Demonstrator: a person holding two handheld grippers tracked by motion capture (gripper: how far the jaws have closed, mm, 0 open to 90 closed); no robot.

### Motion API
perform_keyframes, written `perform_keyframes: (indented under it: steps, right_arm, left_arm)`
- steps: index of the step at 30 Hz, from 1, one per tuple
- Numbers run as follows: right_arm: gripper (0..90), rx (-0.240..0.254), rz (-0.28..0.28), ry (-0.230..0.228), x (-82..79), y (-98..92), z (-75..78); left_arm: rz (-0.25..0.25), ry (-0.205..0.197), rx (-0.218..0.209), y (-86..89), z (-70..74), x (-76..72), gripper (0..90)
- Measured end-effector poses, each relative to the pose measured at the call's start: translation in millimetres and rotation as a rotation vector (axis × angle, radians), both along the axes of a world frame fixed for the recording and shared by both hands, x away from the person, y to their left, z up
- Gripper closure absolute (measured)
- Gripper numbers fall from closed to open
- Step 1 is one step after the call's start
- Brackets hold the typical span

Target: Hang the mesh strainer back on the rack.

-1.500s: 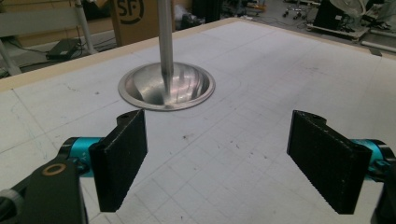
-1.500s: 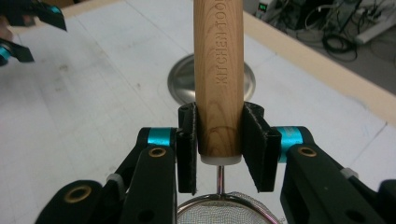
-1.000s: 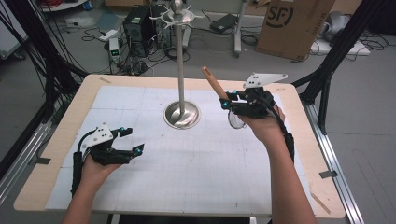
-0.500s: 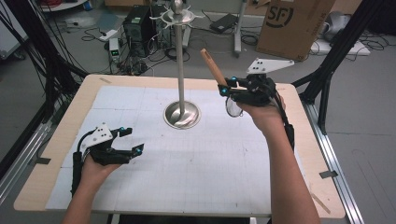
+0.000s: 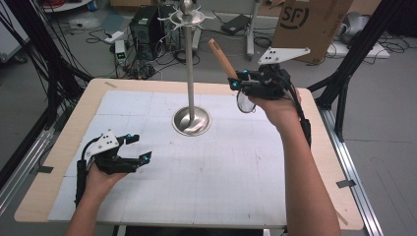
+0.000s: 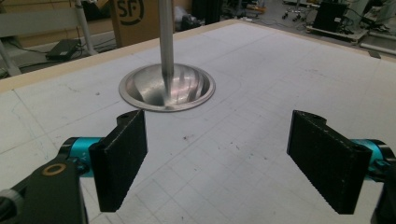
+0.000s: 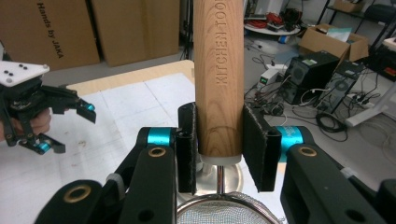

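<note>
The right gripper [image 5: 235, 84] is raised above the far right part of the table [image 5: 59, 147], and its jaws pinch the wooden handle [image 5: 222, 59] of a mesh strainer [image 5: 244, 102]; in the right gripper view the two black pads [image 7: 187, 147] press on either side of the handle [image 7: 218, 79] just above its lower end, where a thin metal stem joins it to the mesh bowl [image 7: 224, 212] below; the words stamped into the wood read "KITCHEN TOO", the rest being cut off by the frame; in the high view the handle slants up and to the left from the jaws, and the round mesh bowl hangs under the gripper, clear of the table; the strainer is near the metal stand [image 5: 190, 64], to its right, without touching it; the stand's pole rises from a round dished base [image 5: 191, 121] on the white gridded mat [image 5: 206, 177] and carries a ring of hooks [image 5: 186, 17] at the top.

The left gripper [image 5: 140, 147] rests low at the near left of the mat, well apart from the strainer; its jaws are spread wide with nothing between them, and in the left gripper view they face the stand's base [image 6: 167, 87].
</note>
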State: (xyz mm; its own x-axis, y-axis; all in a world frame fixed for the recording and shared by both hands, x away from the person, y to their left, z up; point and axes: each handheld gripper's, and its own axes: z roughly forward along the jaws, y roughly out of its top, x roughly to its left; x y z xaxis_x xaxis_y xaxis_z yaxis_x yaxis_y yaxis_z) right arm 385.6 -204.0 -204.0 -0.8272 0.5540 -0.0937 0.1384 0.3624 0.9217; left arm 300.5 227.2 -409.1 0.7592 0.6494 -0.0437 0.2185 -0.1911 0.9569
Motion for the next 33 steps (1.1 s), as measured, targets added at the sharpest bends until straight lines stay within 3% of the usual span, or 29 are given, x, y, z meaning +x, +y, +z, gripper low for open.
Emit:
perform_keyframes:
  steps: [13, 23, 33]
  right_arm:
    - [68.3, 0.0, -0.01, -0.027, 10.6, 17.9, 27.4]
    - [68.3, -0.025, -0.025, -0.027, 18.3, 26.2, 26.5]
    - [68.2, -0.014, -0.035, -0.014, 29.5, 28.3, 23.5]
  left_arm:
    - [-0.005, -0.002, -0.007, 0.1, 0.2, -0.1, 20.8]
    - [-0.003, -0.003, -0.013, 1.5, 1.2, -0.1, 20.8]
    - [-0.003, -0.002, -0.014, 1.4, 1.1, -0.1, 20.7]
